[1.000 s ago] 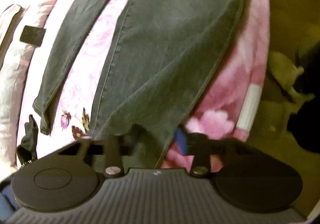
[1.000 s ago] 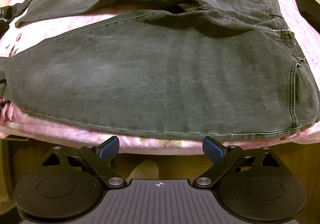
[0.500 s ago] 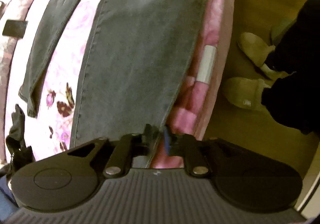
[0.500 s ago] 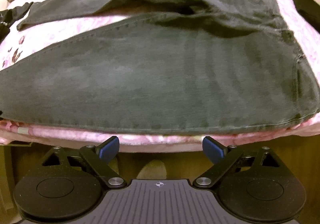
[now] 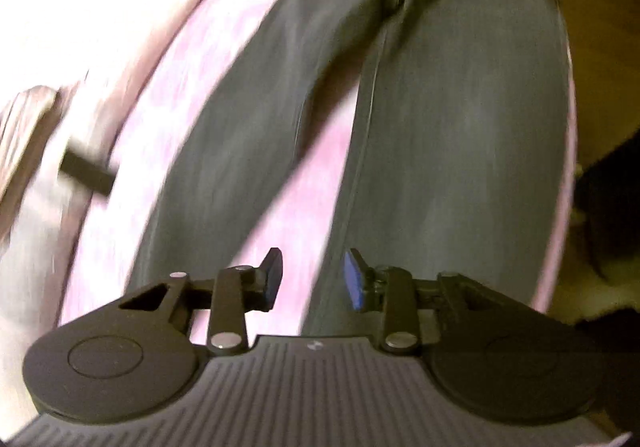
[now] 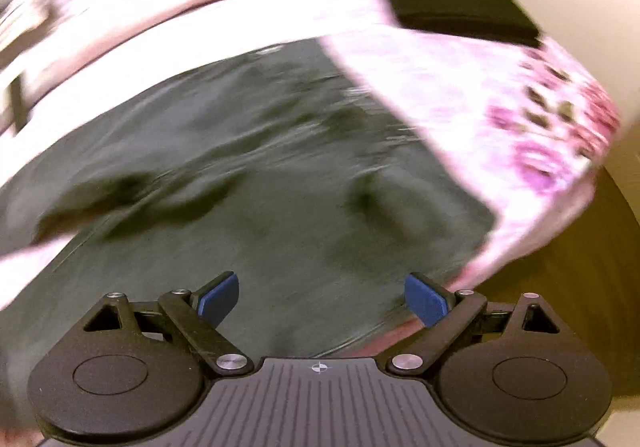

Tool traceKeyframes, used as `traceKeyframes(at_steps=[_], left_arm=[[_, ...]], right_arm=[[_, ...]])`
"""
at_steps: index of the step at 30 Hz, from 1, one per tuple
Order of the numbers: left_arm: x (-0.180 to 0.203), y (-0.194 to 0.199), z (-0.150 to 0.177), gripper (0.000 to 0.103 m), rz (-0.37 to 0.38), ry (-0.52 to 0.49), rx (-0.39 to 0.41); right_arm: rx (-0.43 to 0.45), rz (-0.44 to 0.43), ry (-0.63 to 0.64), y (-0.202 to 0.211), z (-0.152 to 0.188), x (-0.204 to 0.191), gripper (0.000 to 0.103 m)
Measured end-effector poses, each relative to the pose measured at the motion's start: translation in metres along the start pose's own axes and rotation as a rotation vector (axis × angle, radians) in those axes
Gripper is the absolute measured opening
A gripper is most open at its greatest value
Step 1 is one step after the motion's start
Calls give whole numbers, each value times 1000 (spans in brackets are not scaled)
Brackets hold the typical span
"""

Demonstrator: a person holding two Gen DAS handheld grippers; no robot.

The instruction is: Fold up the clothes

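Note:
Dark grey jeans (image 5: 452,135) lie spread on a pink floral blanket (image 5: 224,47), both legs apart and running away from me. My left gripper (image 5: 314,277) hovers over the gap between the legs, open and empty. In the right wrist view the jeans' hip and waist part (image 6: 248,183) fills the middle. My right gripper (image 6: 322,297) is open wide and empty, low over the jeans near the bed's edge. Both views are blurred by motion.
A black flat object (image 6: 460,7) lies on the blanket (image 6: 460,95) beyond the waist. Another dark flat item (image 5: 86,171) lies left of the legs. The brown floor (image 6: 592,287) shows past the bed's right edge, and also in the left wrist view (image 5: 600,47).
My left gripper let go of the trouser leg, opened, and swung to face up the legs. My right gripper moved in over the jeans toward the waist end, still open.

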State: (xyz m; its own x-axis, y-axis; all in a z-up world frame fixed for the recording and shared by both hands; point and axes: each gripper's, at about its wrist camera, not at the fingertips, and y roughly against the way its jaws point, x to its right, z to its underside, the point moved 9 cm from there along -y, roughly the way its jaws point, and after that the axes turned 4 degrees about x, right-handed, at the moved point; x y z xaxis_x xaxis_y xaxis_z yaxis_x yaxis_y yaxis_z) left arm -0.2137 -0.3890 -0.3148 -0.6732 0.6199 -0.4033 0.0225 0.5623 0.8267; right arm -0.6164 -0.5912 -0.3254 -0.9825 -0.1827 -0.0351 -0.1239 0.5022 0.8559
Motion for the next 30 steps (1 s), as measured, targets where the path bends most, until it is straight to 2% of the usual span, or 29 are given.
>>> traceKeyframes(at_steps=[3,6,8,11,14,16,19,21,23,25,27,28,30], left_arm=[[15,-32,-71,33,16,-27,66],[33,-67,-139,35,47,-68,109],[40,-86,-170,35,64,-89,115],[39,-121,-196,35,96,-111,85],[33,-157,-193,35,118,-110,-13],[30,-178,-184,36,115,-124,-74],[28,-202,-170,37,115,-122,-138],[27,-210,-171,38,122,-94,-142],[28,-211,-172,38,114,-109,-149],[28,-207,-175,36,112,-121,-152],[25,-196,-184,36,122,-107,-130],[23,-190,-190,36,124,-98,-113],[18,-179,-202,36,117,-81,-79]], right_arm=[[2,-17,4,-24,-23,43,92],[23,-107,74,-39,-48,64,92],[29,-200,108,-53,-69,70,92],[40,-334,171,-73,-101,64,92],[7,-440,243,-101,-124,47,92],[-16,-477,293,-121,-133,39,77],[-71,-490,346,-148,-135,29,77],[-100,-509,370,-161,-133,25,77],[-115,-517,393,-170,-130,23,62],[-128,-523,410,-169,-129,22,41],[-144,-524,422,-166,-128,20,29],[-139,-516,433,-161,-127,20,19],[-119,-511,450,-149,-131,19,17]])
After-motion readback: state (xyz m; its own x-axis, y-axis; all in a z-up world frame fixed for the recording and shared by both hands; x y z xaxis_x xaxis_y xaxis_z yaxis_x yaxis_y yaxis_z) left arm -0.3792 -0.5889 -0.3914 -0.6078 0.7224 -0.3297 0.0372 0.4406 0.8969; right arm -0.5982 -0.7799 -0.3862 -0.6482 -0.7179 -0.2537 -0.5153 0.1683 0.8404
